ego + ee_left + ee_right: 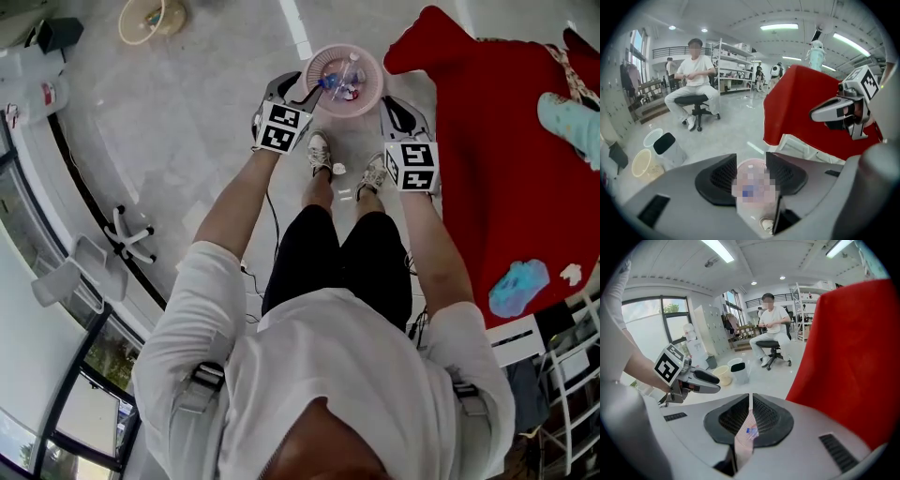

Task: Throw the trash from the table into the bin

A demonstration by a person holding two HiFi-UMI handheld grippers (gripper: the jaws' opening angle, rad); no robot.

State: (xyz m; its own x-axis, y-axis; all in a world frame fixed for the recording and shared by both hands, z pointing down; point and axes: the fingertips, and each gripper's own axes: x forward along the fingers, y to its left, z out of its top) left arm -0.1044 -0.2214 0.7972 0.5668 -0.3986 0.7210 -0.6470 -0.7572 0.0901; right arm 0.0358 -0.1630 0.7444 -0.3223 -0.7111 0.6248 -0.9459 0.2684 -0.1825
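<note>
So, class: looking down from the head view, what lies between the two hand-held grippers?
A pink bin with trash inside, between the left hand-held gripper and the right hand-held gripper; the head view shows it.

This is a big open lab or workshop hall. Strip lights (779,27) line a high ceiling above a pale polished floor (187,112). Metal shelving (733,63), tall lockers (707,331) and large windows (647,317) stand around it, and a person (696,70) sits on an office chair (696,104).
</note>
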